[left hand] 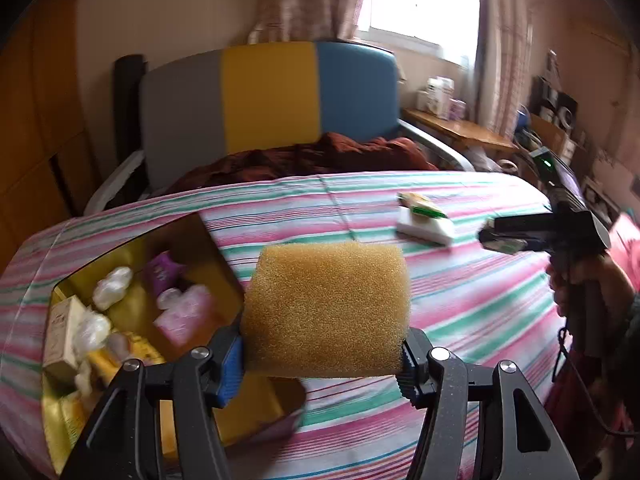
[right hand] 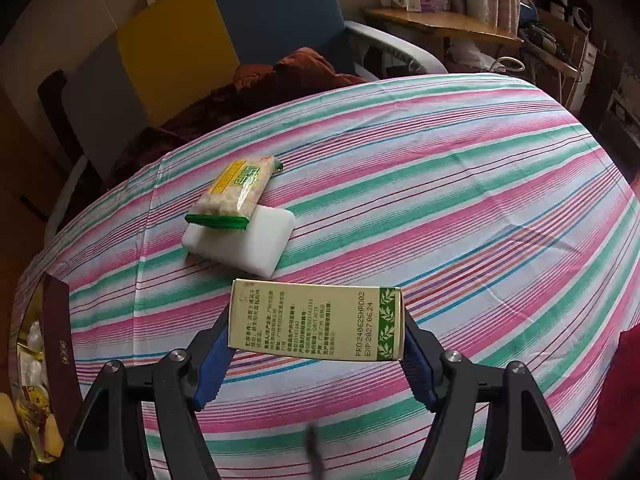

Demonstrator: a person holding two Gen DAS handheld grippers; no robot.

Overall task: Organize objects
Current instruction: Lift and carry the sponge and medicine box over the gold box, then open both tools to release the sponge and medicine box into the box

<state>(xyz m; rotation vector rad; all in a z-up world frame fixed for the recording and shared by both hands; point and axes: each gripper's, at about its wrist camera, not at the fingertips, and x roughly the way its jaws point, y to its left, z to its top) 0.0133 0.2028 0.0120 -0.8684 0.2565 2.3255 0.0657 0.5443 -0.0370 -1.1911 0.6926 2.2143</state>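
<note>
1. Left wrist view: the left tool [left hand: 322, 354] grips a yellow sponge [left hand: 326, 308] between its pads, raised over the striped table [left hand: 460, 292]. The sponge is coarse, porous and block-shaped. Left of the tool sits an open box [left hand: 168, 280]; its contents are blurred.
2. Right wrist view: the right tool [right hand: 316, 360] clamps a pale green carton [right hand: 316, 322] with printed text. Ahead of it, a snack packet [right hand: 236, 192] leans on a white block [right hand: 244, 246]. The box [right hand: 56, 340] is cut off at the left.

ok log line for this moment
left tongs: shut on sponge | right tongs: shut on green carton | table: snack pack on white block
</note>
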